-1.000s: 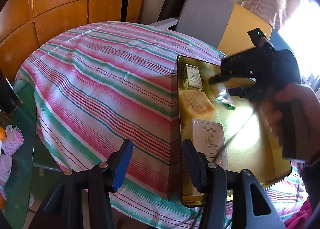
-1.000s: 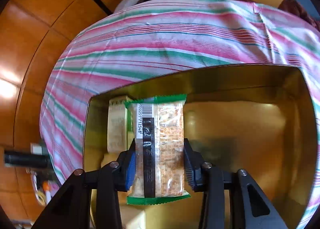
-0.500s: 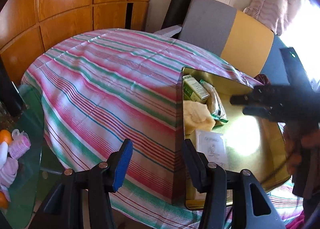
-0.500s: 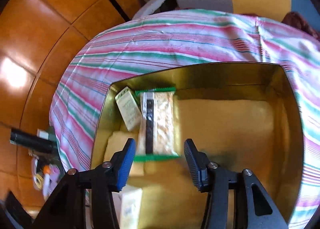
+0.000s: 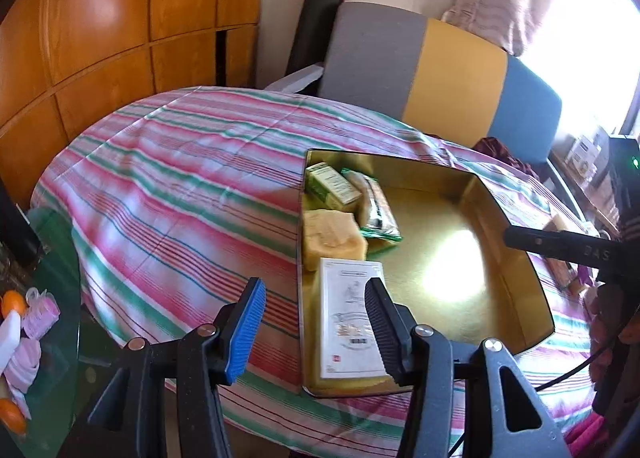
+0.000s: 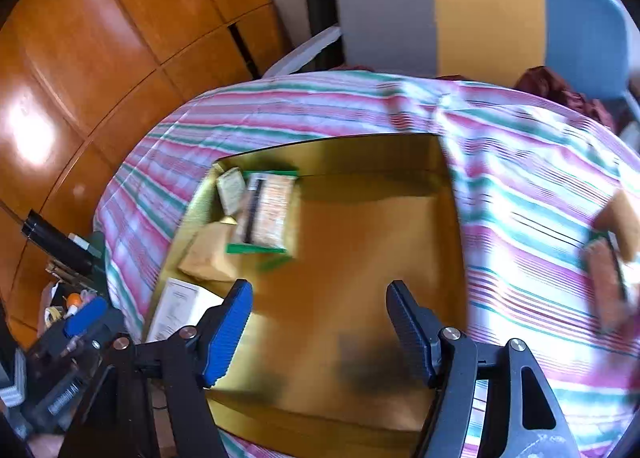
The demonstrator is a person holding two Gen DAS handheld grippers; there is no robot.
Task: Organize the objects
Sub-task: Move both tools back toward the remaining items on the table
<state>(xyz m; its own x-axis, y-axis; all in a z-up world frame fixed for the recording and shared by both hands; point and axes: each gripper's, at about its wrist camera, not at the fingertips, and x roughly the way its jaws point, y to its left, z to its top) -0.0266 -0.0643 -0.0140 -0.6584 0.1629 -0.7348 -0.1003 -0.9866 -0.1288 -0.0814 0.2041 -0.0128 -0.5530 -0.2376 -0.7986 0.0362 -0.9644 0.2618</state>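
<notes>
A gold tin tray (image 5: 516, 258) (image 6: 360, 258) lies on the striped tablecloth. In it are a green-edged snack packet (image 5: 376, 206) (image 6: 266, 214), a small green and white box (image 5: 330, 186) (image 6: 231, 190), a tan block (image 5: 332, 234) (image 6: 208, 254) and a white leaflet box (image 5: 350, 318) (image 6: 176, 306). My left gripper (image 5: 316, 330) is open and empty over the tray's near left edge. My right gripper (image 6: 320, 334) is open and empty above the tray floor. Its arm (image 5: 560, 246) shows at the right in the left wrist view.
More snack items (image 6: 612, 258) lie on the cloth right of the tray. A grey, yellow and blue chair back (image 5: 440, 70) stands behind the table. A glass side table (image 5: 32, 318) with small items sits at the left. Wooden panels (image 5: 100, 18) line the wall.
My right gripper let go of the snack packet, which now lies in the tray beside the small box. The right gripper opened and drew back to the right. The left gripper rose slightly.
</notes>
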